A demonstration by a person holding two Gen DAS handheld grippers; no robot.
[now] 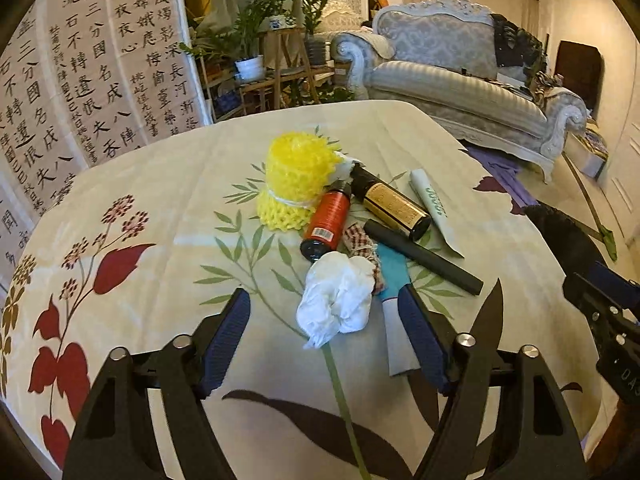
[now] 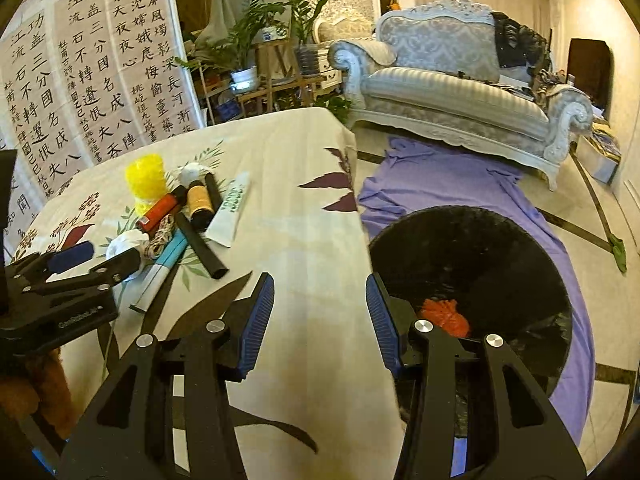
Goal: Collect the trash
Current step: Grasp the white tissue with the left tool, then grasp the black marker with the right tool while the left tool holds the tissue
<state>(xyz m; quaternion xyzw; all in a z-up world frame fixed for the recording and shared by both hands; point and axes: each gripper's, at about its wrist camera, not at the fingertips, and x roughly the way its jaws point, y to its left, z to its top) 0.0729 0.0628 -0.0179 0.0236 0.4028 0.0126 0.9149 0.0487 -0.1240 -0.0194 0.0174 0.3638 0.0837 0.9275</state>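
Left wrist view: left tool [image 1: 324, 312], jaws apart and pressing on nothing, hangs over the floral-clothed surface [image 1: 160, 184], its blue pads flanking a crumpled white tissue [image 1: 338, 300]. Just beyond the tissue lie a red bottle [image 1: 326, 220], a dark amber bottle [image 1: 394, 204], a black tube [image 1: 424, 256] and a white tube [image 1: 432, 204]; a yellow foam net [image 1: 294, 180] sits behind the red bottle.

Right wrist view: right tool [image 2: 320, 316], jaws apart and empty, straddles the surface edge [image 2: 360, 216]. To the right of that edge stands a black-lined bin [image 2: 480, 256] holding an orange net [image 2: 444, 316]. The tissue [image 2: 126, 242] lies left of the edge, beside the left tool [image 2: 96, 258].
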